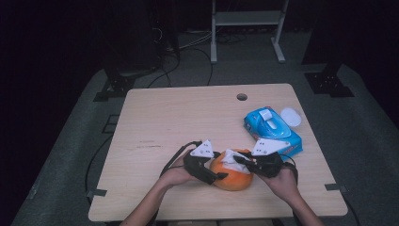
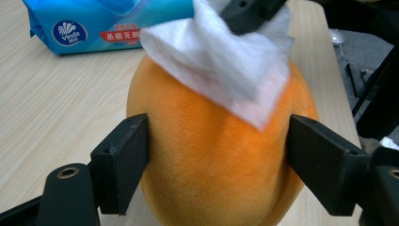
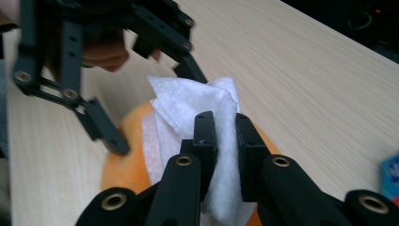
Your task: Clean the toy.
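Left jaws straddle orange plush toy (image 2: 211, 155) at table's near edge, pads at its sides, barely denting it. Right gripper (image 3: 225, 136) pinches white wipe (image 3: 197, 101) tight on top. Toy soft, light; hold it by its flanks. Wipe limp, tearable.

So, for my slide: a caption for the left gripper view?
Left gripper braces an orange plush ball while a pinched white wipe rubs its top.

A blue wet-wipe pack (image 1: 272, 130) lies on the wooden table (image 1: 179, 122).
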{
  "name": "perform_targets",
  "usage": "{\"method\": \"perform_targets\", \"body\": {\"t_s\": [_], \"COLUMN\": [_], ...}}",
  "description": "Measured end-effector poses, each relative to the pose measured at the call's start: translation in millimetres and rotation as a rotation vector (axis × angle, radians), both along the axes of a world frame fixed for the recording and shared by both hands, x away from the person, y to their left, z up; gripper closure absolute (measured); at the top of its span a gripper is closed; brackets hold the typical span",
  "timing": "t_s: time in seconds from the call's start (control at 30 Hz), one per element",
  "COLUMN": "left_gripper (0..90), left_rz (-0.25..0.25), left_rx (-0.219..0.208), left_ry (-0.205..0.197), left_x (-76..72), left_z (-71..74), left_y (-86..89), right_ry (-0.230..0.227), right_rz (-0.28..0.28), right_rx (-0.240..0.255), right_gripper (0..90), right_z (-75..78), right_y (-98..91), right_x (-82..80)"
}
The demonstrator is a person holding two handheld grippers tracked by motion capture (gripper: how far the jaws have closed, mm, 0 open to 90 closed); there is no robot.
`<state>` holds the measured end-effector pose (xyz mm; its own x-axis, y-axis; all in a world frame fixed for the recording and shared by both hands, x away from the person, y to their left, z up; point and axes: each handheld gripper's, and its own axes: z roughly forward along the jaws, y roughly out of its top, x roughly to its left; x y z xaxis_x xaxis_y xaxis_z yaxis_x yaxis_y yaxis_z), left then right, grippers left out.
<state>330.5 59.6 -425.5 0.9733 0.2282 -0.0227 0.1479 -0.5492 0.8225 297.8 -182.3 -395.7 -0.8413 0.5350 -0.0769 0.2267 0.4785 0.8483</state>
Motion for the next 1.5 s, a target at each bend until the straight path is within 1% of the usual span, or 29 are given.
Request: {"method": "perform_targets", "body": {"t_s": [0.13, 0.2, 0.23, 0.3, 0.37, 0.43, 0.53, 0.63, 0.7, 0.73, 0.8, 0.83, 0.87, 0.9, 1.0, 1.03, 1.07, 1.13, 1.23, 1.3, 1.33, 1.37, 1.43, 1.5], "left_gripper": [23.4, 23.8, 23.8, 24.1, 24.2, 24.3, 24.4, 24.0, 19.7, 19.4, 19.4, 19.4, 19.7, 20.1, 21.7, 22.0, 22.4, 23.3, 24.3, 24.6, 24.6, 24.6, 24.6, 24.5], "left_rz": [-0.001, -0.002, -0.003, 0.001, 0.007, 0.006, 0.006, -0.001, -0.006, -0.010, -0.009, -0.010, -0.012, -0.012, -0.004, 0.000, 0.003, 0.007, 0.013, 0.013, 0.013, 0.012, 0.010, 0.005], "left_rx": [0.016, 0.014, 0.010, 0.007, 0.003, 0.006, 0.009, 0.009, 0.002, -0.011, -0.053, -0.057, -0.049, -0.032, -0.023, -0.020, -0.015, -0.011, -0.019, -0.014, -0.014, -0.016, -0.018, -0.011], "left_ry": [0.001, 0.007, 0.011, 0.016, 0.027, 0.029, 0.029, 0.037, 0.038, 0.030, 0.024, 0.019, 0.006, -0.001, -0.003, 0.000, 0.003, 0.005, 0.024, 0.027, 0.027, 0.031, 0.030, 0.029], "left_x": [0.0, 0.8, 1.4, 2.2, 3.2, 4.0, 4.3, 4.4, 4.9, 4.6, 3.7, 3.2, 2.8, 2.4, 2.6, 3.3, 3.6, 4.5, 6.5, 7.5, 7.5, 7.8, 7.6, 7.2], "left_z": [-2.6, -4.6, -5.6, -6.8, -7.5, -8.3, -8.2, -4.4, 0.3, 3.1, 8.2, 10.0, 10.4, 8.9, 2.9, 0.9, 0.0, -2.7, -5.8, -6.3, -6.3, -6.9, -7.1, -6.0], "left_y": [0.7, 2.8, 3.7, 4.6, 5.6, 6.7, 6.8, 6.4, 7.0, 7.8, 7.4, 6.1, 4.1, 1.5, 0.5, 1.7, 2.7, 5.9, 9.1, 10.8, 10.8, 11.5, 11.6, 10.9], "right_ry": [-0.001, -0.014, -0.009, -0.006, -0.009, -0.007, 0.010, 0.020, 0.009, 0.005, -0.001, -0.002, -0.004, -0.006, -0.014, -0.017, -0.023, -0.031, -0.025, -0.022, -0.022, -0.013, 0.004, 0.014], "right_rz": [0.051, 0.059, 0.056, 0.050, 0.027, 0.006, -0.025, -0.031, -0.028, -0.029, -0.023, -0.020, -0.017, -0.014, 0.009, 0.025, 0.035, 0.038, 0.027, -0.003, -0.003, -0.033, -0.043, -0.043], "right_rx": [-0.005, -0.025, -0.024, -0.023, -0.032, -0.035, -0.020, -0.011, -0.020, -0.021, -0.017, -0.018, -0.016, -0.018, -0.017, -0.017, -0.024, -0.036, -0.034, -0.033, -0.033, -0.026, -0.009, 0.004], "right_gripper": [80.9, 80.9, 81.0, 81.0, 81.0, 80.9, 80.8, 80.9, 81.0, 81.0, 81.0, 81.0, 81.0, 81.0, 80.9, 80.9, 80.9, 80.9, 80.9, 80.9, 80.9, 80.9, 80.9, 81.0], "right_z": [0.1, -0.3, 0.0, 0.7, 1.4, 0.6, -1.7, -5.3, -6.8, -6.9, -7.1, -6.7, -6.1, -5.2, -2.7, -2.9, -3.4, -3.2, -2.2, -3.7, -3.7, -6.2, -9.2, -11.0], "right_y": [15.9, 20.2, 19.4, 14.7, 7.2, -2.8, -16.5, -20.2, -17.8, -17.0, -15.5, -14.6, -13.0, -11.3, -2.3, 1.3, 5.4, 7.5, 2.3, -8.2, -8.2, -17.2, -22.9, -24.1], "right_x": [-4.3, -6.1, -6.1, -4.3, -3.0, -1.5, -0.4, -1.5, -2.7, -2.9, -3.3, -3.6, -4.2, -4.6, -6.3, -6.8, -7.7, -7.6, -4.7, -1.9, -1.9, 0.1, 1.4, 1.0]}}
